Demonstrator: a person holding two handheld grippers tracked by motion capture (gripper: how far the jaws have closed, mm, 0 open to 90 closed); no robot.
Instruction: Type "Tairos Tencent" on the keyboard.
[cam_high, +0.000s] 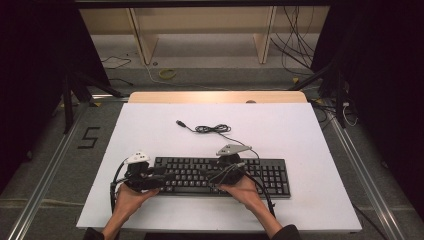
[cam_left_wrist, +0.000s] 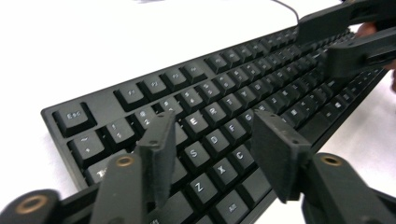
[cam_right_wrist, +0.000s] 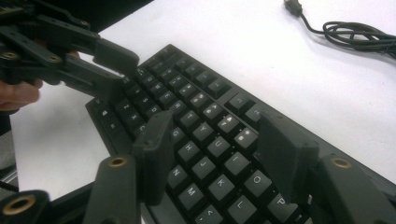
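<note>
Both sets of tongs hang spread with nothing between them. The left gripper (cam_left_wrist: 210, 149) hovers low over the letter keys at the left end of the black keyboard (cam_high: 270, 172), its jaws apart above the S, D and C keys. The right gripper (cam_right_wrist: 215, 154) sits over the middle of the board, jaws likewise parted above the H, J and K keys.

The keyboard lies directly beneath and ahead of both, its long axis running left to right across the white table (cam_high: 310, 130), close to the person's edge. Its cable (cam_high: 212, 129) trails away to a loose coil farther up the table, unplugged. Neither hand is clearly nearer; each covers its own half.

The left hand (cam_high: 127, 197) and right hand (cam_high: 245, 192) come in from below, forearms angled inward, with the grippers tilted down toward the keys.
</note>
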